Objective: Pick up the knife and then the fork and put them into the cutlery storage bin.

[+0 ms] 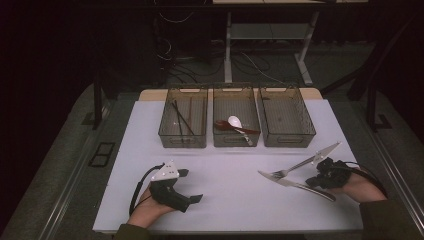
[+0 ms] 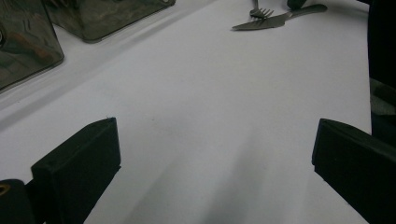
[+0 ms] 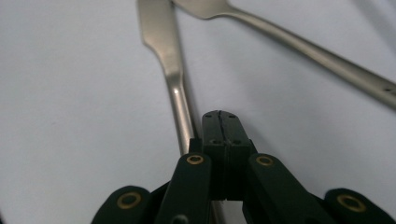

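Observation:
A steel knife (image 1: 296,184) and a steel fork (image 1: 295,167) lie crossed on the white table at the right. My right gripper (image 1: 311,181) is shut just beside and above the knife's handle, its tips pointing left along it. In the right gripper view the pads (image 3: 220,122) press together with nothing between them; the knife (image 3: 164,46) runs under their left side and the fork (image 3: 299,42) lies to the right. My left gripper (image 1: 191,186) rests open at the front left. In its own view the left gripper (image 2: 215,172) frames bare table, with the knife (image 2: 275,19) and fork (image 2: 260,11) far ahead.
Three smoky clear bins stand in a row at the back: the left bin (image 1: 182,141) holds dark chopsticks (image 1: 183,119), the middle bin (image 1: 236,142) holds a white spoon (image 1: 235,121) and a dark one, the right bin (image 1: 290,140) holds nothing. Two bins (image 2: 28,51) show in the left gripper view.

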Demonstrator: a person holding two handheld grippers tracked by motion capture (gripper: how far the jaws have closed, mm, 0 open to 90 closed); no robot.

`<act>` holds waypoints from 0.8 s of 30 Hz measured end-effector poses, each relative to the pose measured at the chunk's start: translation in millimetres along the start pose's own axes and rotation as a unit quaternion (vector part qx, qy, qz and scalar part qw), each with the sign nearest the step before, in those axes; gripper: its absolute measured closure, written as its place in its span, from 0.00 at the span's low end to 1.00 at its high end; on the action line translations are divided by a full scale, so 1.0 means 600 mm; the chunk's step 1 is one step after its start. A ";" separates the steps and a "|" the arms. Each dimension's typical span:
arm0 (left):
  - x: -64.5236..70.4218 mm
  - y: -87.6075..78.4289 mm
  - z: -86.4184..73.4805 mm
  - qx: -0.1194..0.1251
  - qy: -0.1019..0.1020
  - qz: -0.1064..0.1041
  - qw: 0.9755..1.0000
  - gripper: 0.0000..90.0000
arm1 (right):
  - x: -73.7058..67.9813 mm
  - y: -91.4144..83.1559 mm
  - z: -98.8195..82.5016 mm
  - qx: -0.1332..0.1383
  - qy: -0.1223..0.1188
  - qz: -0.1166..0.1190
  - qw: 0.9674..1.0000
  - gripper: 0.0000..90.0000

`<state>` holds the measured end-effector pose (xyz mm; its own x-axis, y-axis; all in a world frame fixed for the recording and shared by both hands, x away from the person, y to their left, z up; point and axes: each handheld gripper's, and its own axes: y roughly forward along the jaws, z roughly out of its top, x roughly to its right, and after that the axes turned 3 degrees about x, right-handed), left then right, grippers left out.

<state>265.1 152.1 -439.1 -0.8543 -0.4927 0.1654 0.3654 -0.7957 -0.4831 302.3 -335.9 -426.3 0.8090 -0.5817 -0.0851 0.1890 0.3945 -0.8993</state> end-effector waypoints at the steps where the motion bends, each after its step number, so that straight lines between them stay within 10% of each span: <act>1: 0.000 0.000 0.000 -0.001 0.000 0.000 1.000 0.00 | -0.003 0.000 -0.001 0.001 -0.001 0.004 1.000 1.00; 6: 0.000 0.000 0.000 -0.001 0.000 0.000 1.000 0.01 | -0.023 -0.001 -0.003 -0.014 -0.021 0.022 0.999 1.00; 24: 0.000 0.001 0.000 -0.001 0.000 0.000 1.000 0.00 | -0.062 0.016 0.052 -0.101 -0.007 -0.026 0.995 0.81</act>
<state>265.2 151.5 -439.2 -0.8540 -0.4934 0.1654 0.3652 -0.7946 -0.4850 291.6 -288.4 -418.1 0.8087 -0.5874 -0.0308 0.1170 0.2120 -0.9702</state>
